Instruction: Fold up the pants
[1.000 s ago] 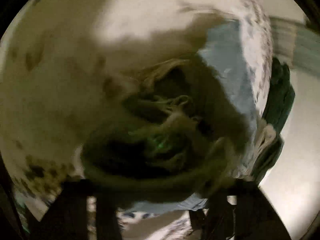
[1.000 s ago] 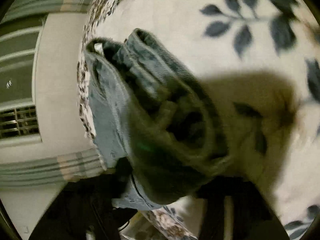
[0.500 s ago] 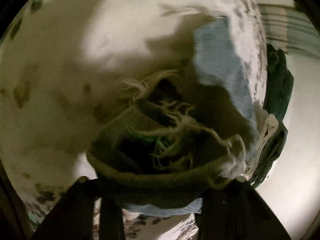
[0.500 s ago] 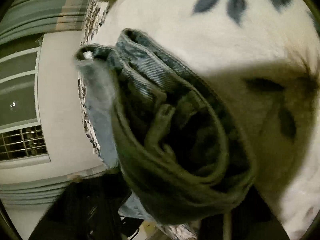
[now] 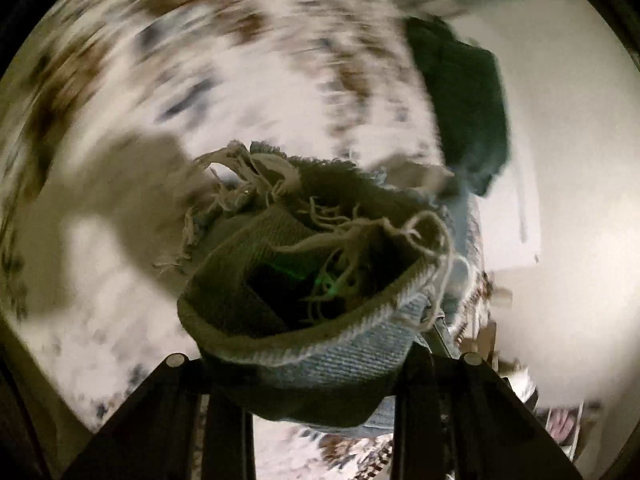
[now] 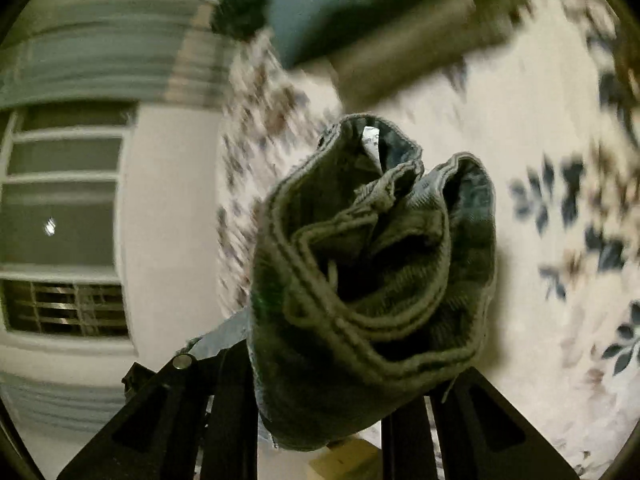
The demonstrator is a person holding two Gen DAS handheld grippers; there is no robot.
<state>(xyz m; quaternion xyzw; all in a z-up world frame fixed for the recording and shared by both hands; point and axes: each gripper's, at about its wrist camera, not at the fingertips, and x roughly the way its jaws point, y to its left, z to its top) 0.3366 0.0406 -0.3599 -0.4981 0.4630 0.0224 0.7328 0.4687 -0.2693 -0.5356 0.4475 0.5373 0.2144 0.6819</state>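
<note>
Two sets of tongs each grip one end of a pair of light blue denim pants, lifted above a bed with a white floral sheet (image 6: 560,160). The left tongs (image 5: 320,392) are closed on the frayed hem end of the pants (image 5: 320,280), with loose white threads hanging over the bunched cloth. The right tongs (image 6: 320,412) are closed on the thick seamed end, probably the waistband (image 6: 372,272), where a small white label shows.

Both views are blurred around the cloth, so the pants are likely being swung. The risk, as I judge it, is that the bunched layers slip from a grip, since each wad is thick and crumpled. A swing could also land the pants twisted instead of flat, or partly off the bed edge, which lies close to the left of the pants in the right view. Loose threads might snag on the left tongs.

No containers are visible. Dark green clothing (image 5: 460,92) lies on the bed beyond the pants.
</note>
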